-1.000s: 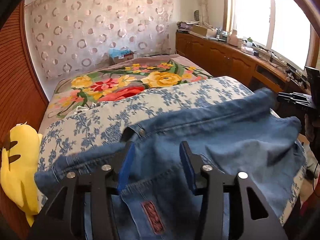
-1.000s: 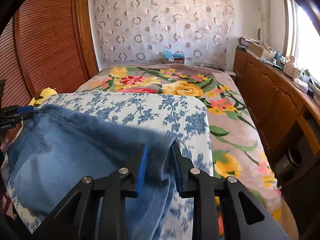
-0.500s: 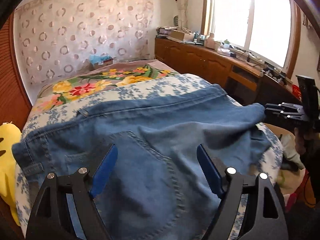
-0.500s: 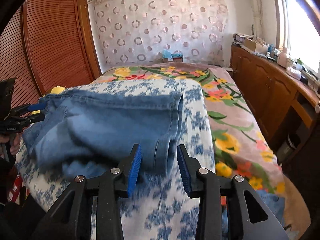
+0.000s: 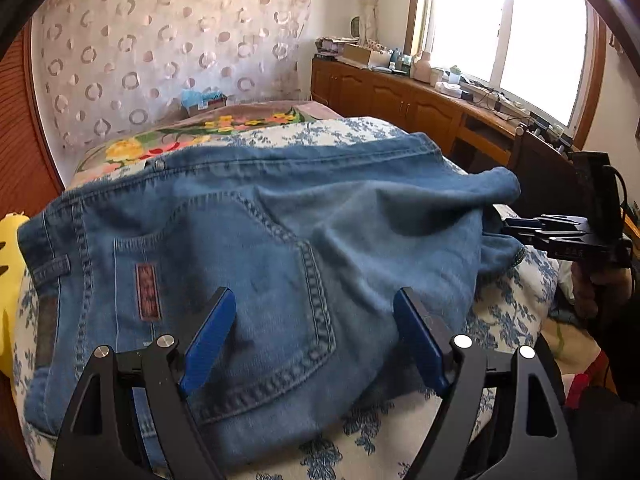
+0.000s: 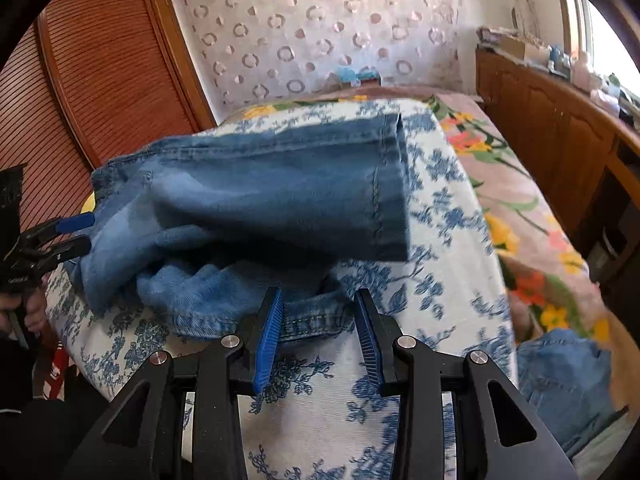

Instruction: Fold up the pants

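While the folded jeans (image 5: 280, 248) lie on the blue-floral sheet (image 6: 448, 208), my left gripper (image 5: 314, 332) gapes wide, holding nothing. My right gripper (image 6: 318, 320) is parted too, also holding nothing.

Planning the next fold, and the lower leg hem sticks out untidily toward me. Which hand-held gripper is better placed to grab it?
Right. The right hand-held gripper is open with the stray hem of the jeans just beyond its fingertips. The left hand-held gripper, also open, hovers over the back pocket at the waist end.
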`<state>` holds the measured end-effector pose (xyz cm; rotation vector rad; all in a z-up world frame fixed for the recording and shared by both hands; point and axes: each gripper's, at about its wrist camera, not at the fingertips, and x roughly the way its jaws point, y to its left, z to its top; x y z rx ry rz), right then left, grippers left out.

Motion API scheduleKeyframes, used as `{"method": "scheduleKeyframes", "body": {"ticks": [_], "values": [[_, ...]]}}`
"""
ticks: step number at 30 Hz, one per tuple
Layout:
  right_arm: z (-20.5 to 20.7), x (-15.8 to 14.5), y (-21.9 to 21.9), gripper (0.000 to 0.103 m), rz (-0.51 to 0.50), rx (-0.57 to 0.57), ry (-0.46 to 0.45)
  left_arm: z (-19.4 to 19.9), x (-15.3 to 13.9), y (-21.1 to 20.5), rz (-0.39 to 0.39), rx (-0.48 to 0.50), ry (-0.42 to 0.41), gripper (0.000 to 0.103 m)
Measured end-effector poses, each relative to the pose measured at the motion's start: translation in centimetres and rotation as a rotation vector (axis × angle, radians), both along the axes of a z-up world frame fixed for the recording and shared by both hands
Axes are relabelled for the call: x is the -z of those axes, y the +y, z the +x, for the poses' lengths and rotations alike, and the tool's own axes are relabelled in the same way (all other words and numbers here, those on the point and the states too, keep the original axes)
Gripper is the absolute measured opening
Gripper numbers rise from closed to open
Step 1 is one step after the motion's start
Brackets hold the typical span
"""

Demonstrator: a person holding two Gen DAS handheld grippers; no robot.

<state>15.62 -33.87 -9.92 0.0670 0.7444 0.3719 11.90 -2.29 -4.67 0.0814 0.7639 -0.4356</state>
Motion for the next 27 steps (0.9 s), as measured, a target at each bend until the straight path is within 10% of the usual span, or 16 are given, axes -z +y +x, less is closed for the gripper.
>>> {"method": "scheduleKeyframes", "body": {"ticks": [3,10,15,18,22,27], "values": [[0.0,-0.4,0.0,0.012,-0.009,-0.015,-0.003,-0.2,0.3,0.2,-0.002,-0.006,0.007,0.082],[-4.4,-7.8,-3.3,0.009,-0.016,0.103,-0.232,-0.3,0.1,0.7,-0.003,-0.024,-0.003,0.082],[-5.2,-7.1,-5.3,0.009,-0.099,0.202,-0.179,-0.4,-0.1,1.3,-0.014,-0.038,-0.011,0.082],[-4.3,-5.5,-6.7,0.011,-0.074,0.218,-0.115,-0.3,0.2,1.5,-0.016,-0.042,-0.006,0.082],[-2.6,-4.8,-6.7,0.039,-0.047,0.189,-0.094,-0.1,0.5,1.5,-0.016,-0.045,0.004,0.082],[-0.6,-4.3,-5.8,0.041,-0.005,0.123,-0.087,-1.5,0.2,1.1,-0.021,-0.04,-0.006,0.082]]}}
